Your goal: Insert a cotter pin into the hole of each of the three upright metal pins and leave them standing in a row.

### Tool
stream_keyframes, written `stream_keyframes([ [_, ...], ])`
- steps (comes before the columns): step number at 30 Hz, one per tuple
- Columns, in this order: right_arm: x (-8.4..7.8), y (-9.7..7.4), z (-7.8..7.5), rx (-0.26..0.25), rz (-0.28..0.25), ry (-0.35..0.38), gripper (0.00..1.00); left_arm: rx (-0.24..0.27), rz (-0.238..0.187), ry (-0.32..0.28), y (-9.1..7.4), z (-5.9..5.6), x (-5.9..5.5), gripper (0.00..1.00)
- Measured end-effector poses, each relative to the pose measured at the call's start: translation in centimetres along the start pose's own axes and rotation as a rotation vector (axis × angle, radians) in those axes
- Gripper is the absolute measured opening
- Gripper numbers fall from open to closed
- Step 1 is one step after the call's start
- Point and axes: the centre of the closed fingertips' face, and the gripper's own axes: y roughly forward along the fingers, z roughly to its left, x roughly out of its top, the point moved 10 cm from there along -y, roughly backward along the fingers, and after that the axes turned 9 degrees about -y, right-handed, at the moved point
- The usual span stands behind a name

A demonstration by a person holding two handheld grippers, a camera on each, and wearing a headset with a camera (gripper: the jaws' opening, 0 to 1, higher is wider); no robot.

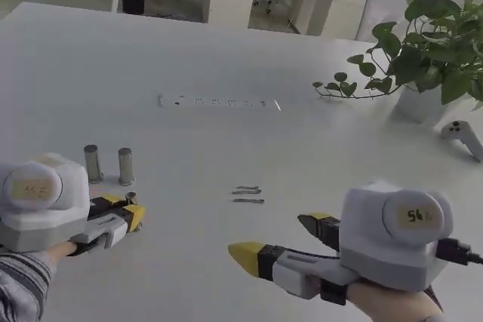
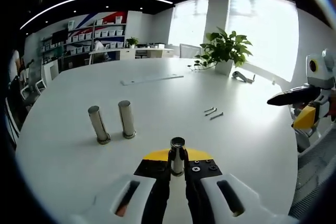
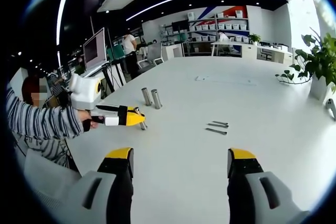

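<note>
Cotter pins [image 1: 247,194], three slim silver ones, lie on the white table [image 1: 339,148], none fitted yet, we judge; our left gripper [image 2: 177,167] clamps one grey steel upright pin [image 2: 177,151] near its two standing mates [image 1: 91,162], our right gripper [image 3: 181,162] gapes empty

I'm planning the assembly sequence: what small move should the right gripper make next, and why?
Probably reach the right gripper, open and empty, toward the cotter pins lying on the table, since the left gripper holds one metal pin upright.
</note>
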Motion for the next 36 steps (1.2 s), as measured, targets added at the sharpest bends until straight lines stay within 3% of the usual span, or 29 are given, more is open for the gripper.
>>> stream_keyframes([
  [13, -0.2, -0.1, -0.1, 0.021, 0.018, -0.005, 0.7, -0.047, 0.002, 0.046, 0.3, -2.1, -1.1, 0.05],
  [19, -0.3, -0.1, -0.3, 0.015, 0.014, 0.01, 0.68, -0.05, 0.017, 0.076, 0.3, -2.3, -1.6, 0.05],
  [24, -0.2, 0.0, -0.3, 0.014, 0.016, 0.013, 0.67, -0.054, 0.003, 0.094, 0.3, -2.2, -1.7, 0.06],
  [36, -0.2, 0.3, -0.3, 0.028, 0.04, 0.016, 0.65, -0.068, 0.011, 0.033, 0.4, -2.1, -1.9, 0.1],
])
